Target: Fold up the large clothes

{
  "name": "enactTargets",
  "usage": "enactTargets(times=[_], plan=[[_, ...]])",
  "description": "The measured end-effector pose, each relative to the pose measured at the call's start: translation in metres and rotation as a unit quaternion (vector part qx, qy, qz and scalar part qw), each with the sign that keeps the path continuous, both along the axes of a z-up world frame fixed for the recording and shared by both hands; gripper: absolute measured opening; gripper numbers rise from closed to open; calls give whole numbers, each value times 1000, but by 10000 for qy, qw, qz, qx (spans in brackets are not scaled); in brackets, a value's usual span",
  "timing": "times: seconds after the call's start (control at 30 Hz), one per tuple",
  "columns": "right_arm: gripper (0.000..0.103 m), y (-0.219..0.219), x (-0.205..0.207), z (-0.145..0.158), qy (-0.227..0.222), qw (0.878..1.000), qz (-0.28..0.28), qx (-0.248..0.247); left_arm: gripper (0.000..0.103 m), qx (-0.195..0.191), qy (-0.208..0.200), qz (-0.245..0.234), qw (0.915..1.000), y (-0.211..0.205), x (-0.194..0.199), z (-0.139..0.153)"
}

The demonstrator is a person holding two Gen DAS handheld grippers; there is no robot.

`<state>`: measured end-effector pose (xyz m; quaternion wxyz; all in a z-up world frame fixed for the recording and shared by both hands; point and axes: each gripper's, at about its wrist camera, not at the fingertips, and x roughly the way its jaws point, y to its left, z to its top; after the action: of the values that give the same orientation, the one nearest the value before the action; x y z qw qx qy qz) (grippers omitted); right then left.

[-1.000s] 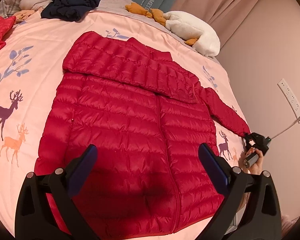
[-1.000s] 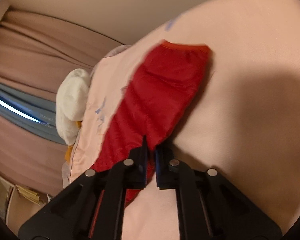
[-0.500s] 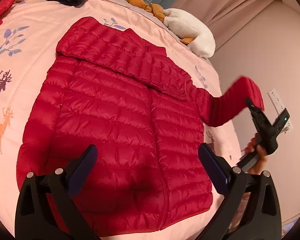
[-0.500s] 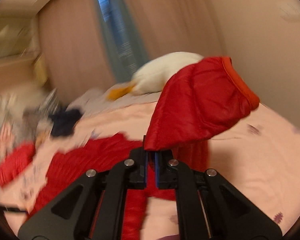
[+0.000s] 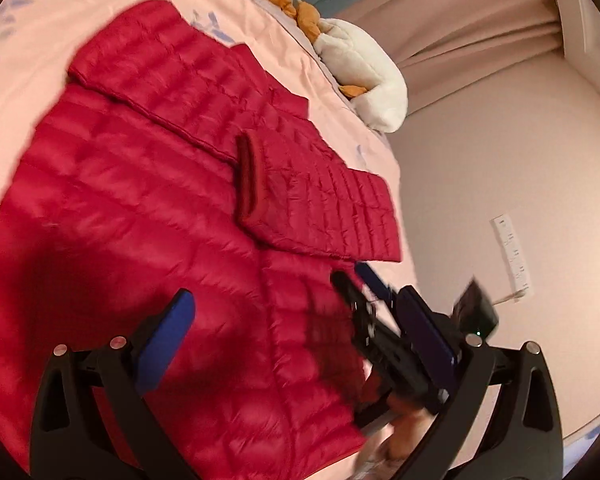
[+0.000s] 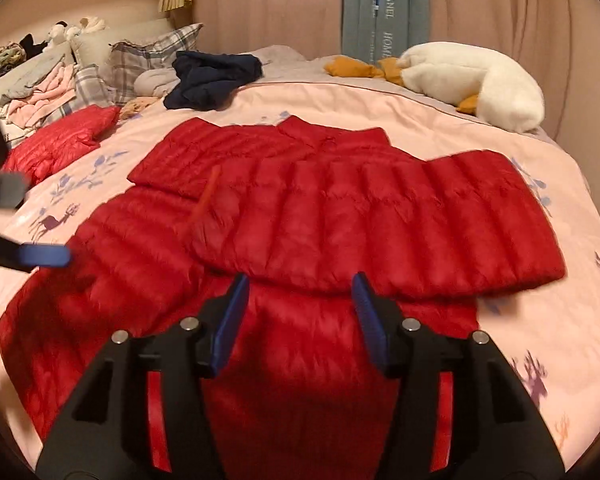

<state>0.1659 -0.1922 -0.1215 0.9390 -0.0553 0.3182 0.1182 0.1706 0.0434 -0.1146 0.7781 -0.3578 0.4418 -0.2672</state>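
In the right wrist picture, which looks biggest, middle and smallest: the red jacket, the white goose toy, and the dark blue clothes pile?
1. red jacket, by far the biggest.
2. white goose toy.
3. dark blue clothes pile, only slightly smaller than the goose; both lie far back, so that order is unsure.

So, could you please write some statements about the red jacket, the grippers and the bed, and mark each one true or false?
1. One sleeve of the red quilted puffer jacket lies folded across its front. True.
2. The right gripper is clamped on the sleeve. False: its jaws are open, holding nothing.
3. The left gripper is open. True.
4. The white plush goose lies on the jacket. False: it lies apart, near the curtain.
5. A dark navy garment lies beyond the jacket. True.
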Motion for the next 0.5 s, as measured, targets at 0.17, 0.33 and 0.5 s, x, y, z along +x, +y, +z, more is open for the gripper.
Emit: enactTargets(times=[0.17, 0.33, 0.5], plan=[[66, -37, -39, 17, -260, 9953, -377, 857, 101, -650, 140, -127, 9977, -14, 37, -13], [67, -64, -65, 21, -342, 9869, -629, 1445, 101, -489, 373, -215, 9979, -37, 72, -27], [67, -70, -72, 18, -316, 9851, -693, 1540, 101, -184, 561, -111, 9982, -54, 89, -43]])
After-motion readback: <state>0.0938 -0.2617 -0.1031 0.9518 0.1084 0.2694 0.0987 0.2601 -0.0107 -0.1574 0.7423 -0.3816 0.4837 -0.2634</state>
